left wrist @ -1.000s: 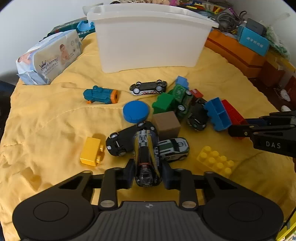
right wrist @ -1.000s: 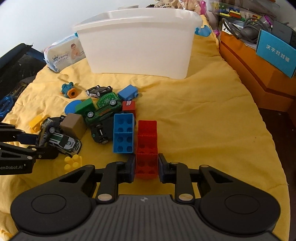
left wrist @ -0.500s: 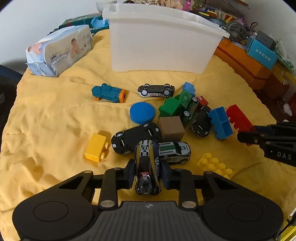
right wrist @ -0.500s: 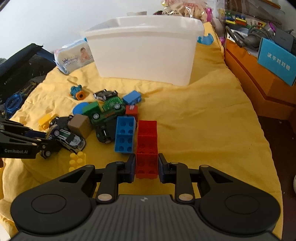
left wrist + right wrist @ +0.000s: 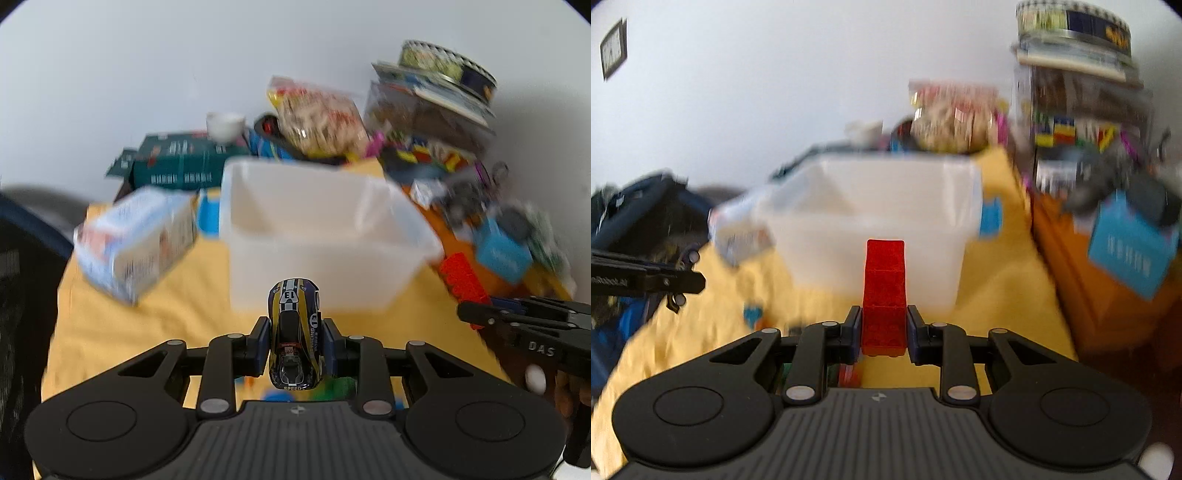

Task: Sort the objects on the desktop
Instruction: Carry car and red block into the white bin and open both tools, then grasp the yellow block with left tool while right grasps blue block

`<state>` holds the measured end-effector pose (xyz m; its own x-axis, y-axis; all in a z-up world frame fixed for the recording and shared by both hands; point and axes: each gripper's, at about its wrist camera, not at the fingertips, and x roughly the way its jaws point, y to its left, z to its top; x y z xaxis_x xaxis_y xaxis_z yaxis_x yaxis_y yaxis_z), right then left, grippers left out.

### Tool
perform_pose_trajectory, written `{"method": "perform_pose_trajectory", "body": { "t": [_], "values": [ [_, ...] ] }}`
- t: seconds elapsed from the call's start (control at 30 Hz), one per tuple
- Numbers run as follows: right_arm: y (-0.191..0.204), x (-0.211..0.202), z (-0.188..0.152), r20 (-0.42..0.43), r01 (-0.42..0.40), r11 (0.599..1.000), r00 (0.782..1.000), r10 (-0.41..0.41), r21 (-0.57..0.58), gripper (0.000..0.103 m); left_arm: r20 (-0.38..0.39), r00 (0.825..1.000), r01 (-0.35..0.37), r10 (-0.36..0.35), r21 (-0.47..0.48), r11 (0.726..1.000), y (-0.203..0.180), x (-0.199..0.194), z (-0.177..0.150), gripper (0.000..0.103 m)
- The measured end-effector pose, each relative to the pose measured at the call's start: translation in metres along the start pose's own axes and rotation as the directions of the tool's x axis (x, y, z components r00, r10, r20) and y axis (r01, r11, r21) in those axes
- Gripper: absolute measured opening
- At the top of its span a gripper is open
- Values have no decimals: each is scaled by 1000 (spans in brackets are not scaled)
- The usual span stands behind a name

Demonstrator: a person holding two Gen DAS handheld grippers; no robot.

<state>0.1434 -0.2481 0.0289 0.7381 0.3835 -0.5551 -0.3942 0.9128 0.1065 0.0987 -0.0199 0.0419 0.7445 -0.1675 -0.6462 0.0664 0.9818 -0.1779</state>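
My left gripper (image 5: 294, 341) is shut on a black and yellow toy car (image 5: 294, 332) marked 13, held in the air with its nose toward the white plastic bin (image 5: 314, 236). My right gripper (image 5: 882, 332) is shut on a long red building brick (image 5: 884, 291), lifted in front of the same white bin (image 5: 879, 214). In the left wrist view the right gripper (image 5: 480, 317) shows at the right edge with the red brick (image 5: 461, 280) sticking out. The left gripper's fingers (image 5: 676, 282) show at the left in the right wrist view. Most of the toy pile is hidden below both grippers.
A yellow cloth (image 5: 147, 325) covers the table. A pack of wipes (image 5: 136, 243) lies left of the bin, a green box (image 5: 184, 162) behind it. Snack bags and cluttered boxes (image 5: 424, 122) stand at the back right, with an orange box (image 5: 1089, 280) and a blue carton (image 5: 1134, 243) at the right.
Both grippers rose off the cloth with the toy car and the red brick and tilted up toward the bin. The toy pile dropped out of sight below them.
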Motion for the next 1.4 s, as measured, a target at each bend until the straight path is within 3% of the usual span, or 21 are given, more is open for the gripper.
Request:
{"method": "perform_pose_trajectory", "body": {
  "t": [0.13,0.23,0.43,0.47,0.53,0.73,0.8,0.87,0.9,0.93,1.0,1.13,1.33,1.4],
  "values": [
    [-14,26,41,19,6,1000,1000,-6,4,27,15,1000,-25,26,-21,999,7,29,42,33],
    [-21,52,60,-13,-2,1000,1000,2,-5,27,-3,1000,-23,23,-56,998,13,52,66,33],
    [-24,94,77,-97,-7,1000,995,5,-22,29,-46,998,-43,42,-23,999,13,89,89,33],
    [-23,100,78,-98,-4,999,995,0,-41,30,-56,997,-56,54,-27,998,14,95,90,37],
    [-15,103,77,-81,16,995,996,-24,-102,60,-80,994,-82,80,-33,996,18,103,92,44],
    [-5,91,77,-39,12,988,999,-19,-157,60,-48,997,-66,63,-66,996,26,91,86,55],
    [0,80,75,-26,-5,987,1000,1,-158,65,-31,998,-47,46,-50,998,26,78,79,63],
    [9,62,67,7,-20,988,1000,22,-153,77,-13,999,-31,31,-15,999,26,60,67,72],
    [13,53,61,21,-30,988,999,33,-148,89,-5,1000,-30,30,6,1000,26,51,58,74],
    [15,44,53,33,-44,989,998,49,-144,94,1,1000,-30,30,25,999,27,42,47,75],
    [22,28,31,32,-64,987,997,69,-146,94,-12,999,-36,36,67,997,28,29,19,76],
    [33,24,-26,-85,-73,988,994,61,-139,94,-105,989,-81,99,161,984,33,24,-44,76],
    [40,33,-82,-227,-66,993,973,42,-99,91,-214,966,-110,143,163,981,44,34,-105,74],
    [40,34,-89,-242,-59,994,970,33,-97,87,-231,962,-114,147,152,982,48,38,-115,60]
  ]
}}
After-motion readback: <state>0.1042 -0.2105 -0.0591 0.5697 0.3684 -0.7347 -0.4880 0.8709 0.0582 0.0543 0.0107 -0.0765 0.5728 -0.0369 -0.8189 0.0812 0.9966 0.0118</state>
